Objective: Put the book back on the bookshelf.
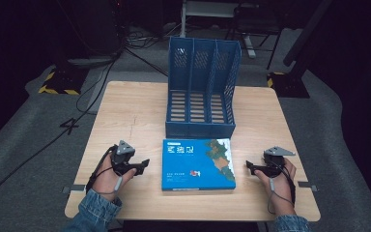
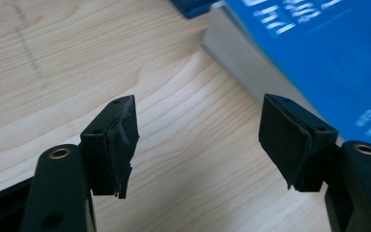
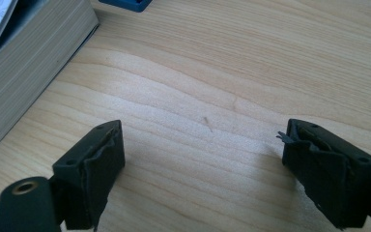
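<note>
Book [image 1: 198, 164] flat on table [image 1: 135, 111] before what looks like a file rack [image 1: 200, 92], flanked by left gripper [image 1: 145, 164] and right gripper [image 1: 249, 167], both released, empty.

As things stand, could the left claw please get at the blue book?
Probably yes: the left claw is open, the book lies flat just beside it, and bare table lies between them.

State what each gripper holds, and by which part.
Nothing is held: the left gripper and right gripper are open, either side of the book.
</note>
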`<state>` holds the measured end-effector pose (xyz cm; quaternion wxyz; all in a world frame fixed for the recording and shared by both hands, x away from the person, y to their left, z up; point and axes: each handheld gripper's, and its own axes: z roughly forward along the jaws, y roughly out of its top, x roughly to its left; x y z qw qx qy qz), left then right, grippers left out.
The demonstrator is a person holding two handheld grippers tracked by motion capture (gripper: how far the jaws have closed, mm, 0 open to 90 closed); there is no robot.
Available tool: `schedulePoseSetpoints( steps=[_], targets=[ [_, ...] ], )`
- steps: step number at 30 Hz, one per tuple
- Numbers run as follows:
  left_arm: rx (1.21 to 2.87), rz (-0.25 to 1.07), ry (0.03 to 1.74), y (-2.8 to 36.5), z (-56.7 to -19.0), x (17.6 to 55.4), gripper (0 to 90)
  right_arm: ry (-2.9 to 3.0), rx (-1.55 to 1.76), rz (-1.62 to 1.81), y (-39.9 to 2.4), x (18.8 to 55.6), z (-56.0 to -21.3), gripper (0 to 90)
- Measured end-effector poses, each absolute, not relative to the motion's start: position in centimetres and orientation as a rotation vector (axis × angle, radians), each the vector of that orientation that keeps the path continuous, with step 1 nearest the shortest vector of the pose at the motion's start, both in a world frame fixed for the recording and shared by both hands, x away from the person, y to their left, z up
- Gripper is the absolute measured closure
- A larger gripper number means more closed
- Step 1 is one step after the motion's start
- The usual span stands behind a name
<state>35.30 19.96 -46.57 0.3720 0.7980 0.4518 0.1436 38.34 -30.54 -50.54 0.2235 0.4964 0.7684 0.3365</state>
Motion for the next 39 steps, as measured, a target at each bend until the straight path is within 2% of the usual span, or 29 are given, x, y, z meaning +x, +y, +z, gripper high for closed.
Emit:
schedulePoseSetpoints(
  steps=[9, 11, 18, 22, 31, 39],
  targets=[
    [2.067, 0.282, 1.109, 17.2, -46.8, 35.3, 29.8, 2.124, 1.364, 0.929, -30.5, 38.4, -50.5, 15.4],
    [2.066, 0.236, 1.106, 16.4, -47.0, 35.4, 30.4, 2.134, 1.350, 0.932, -30.5, 38.3, -50.5, 17.7],
    [2.090, 0.210, 1.087, 14.9, -47.7, 35.5, 30.5, 2.258, 1.325, 0.910, -29.4, 37.8, -49.6, 24.0],
    [2.084, 0.199, 1.076, 14.7, -47.9, 35.6, 29.6, 2.351, 1.250, 0.920, -28.0, 37.2, -48.8, 21.4],
    [2.010, 0.182, 1.057, 14.7, -48.8, 35.7, 28.7, 2.431, 1.168, 0.966, -25.4, 35.7, -46.5, 21.7],
    [1.981, 0.157, 1.047, 14.4, -49.2, 35.7, 28.8, 2.523, 1.128, 1.013, -23.8, 35.0, -46.5, 17.4]
  ],
)
